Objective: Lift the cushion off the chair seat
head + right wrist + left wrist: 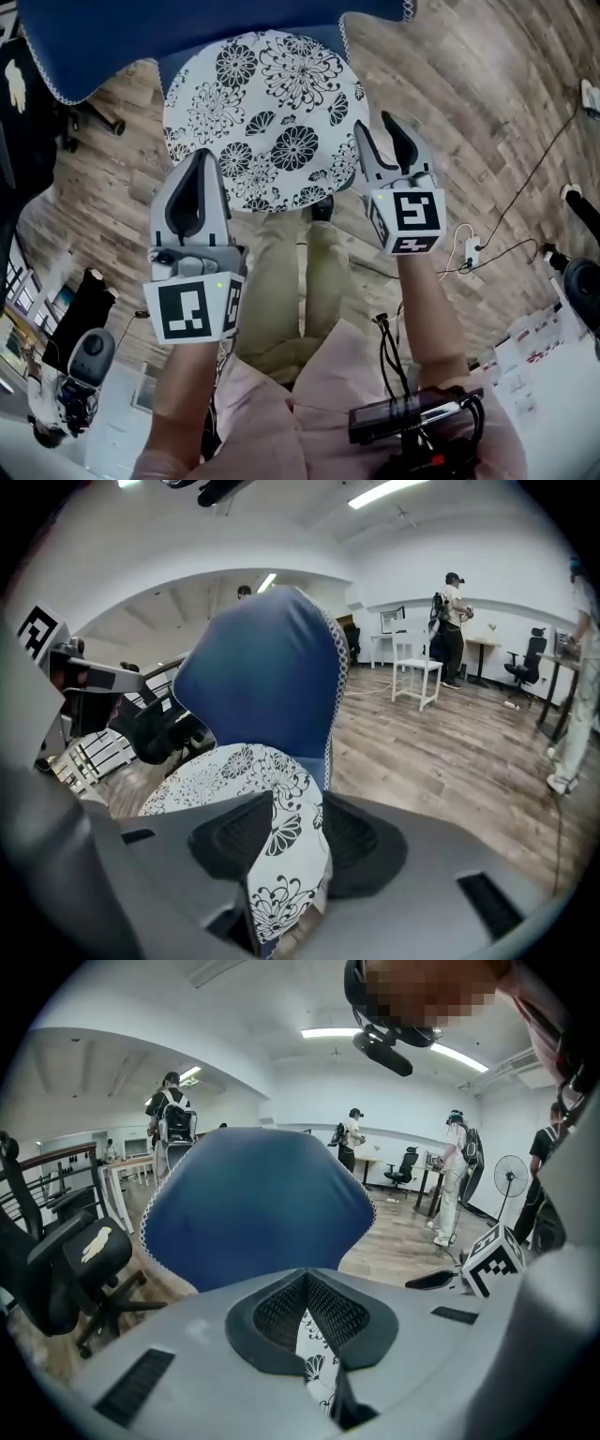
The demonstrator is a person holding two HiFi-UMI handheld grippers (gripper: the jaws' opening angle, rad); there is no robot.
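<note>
Cushion [262, 117] pinched both sides.
My left gripper [201, 157] and right gripper [378, 127] each clamp its near edge; chair back [187, 33] ahead.

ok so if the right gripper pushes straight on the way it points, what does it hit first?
The cushion: the right gripper has its edge between the fingers. Beyond it the line probably runs into the blue chair back, though depth there is unclear.

We read no words, numbers or brand names anywhere; the square markers [185, 310] show only black-and-white patterns.
</note>
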